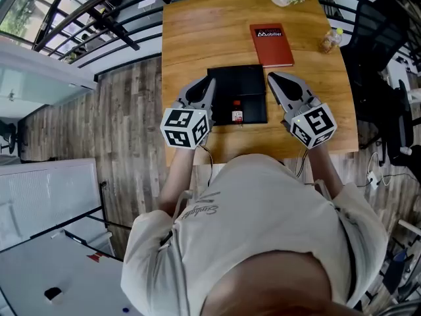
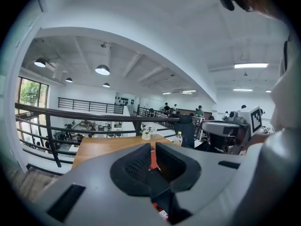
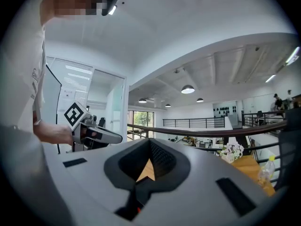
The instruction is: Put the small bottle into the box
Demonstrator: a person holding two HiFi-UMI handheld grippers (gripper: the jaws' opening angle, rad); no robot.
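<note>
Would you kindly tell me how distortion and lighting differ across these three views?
Head view: evenly daylit and sharp, though the wide lens bows the table edges. Left gripper view: strong fisheye with black corners; the ceiling lamps glare slightly. Right gripper view: the same fisheye and dark corners, with a bright window behind.

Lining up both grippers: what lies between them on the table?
In the head view, the black box lies between the left gripper and right gripper, a small red-and-white item inside it.
</note>
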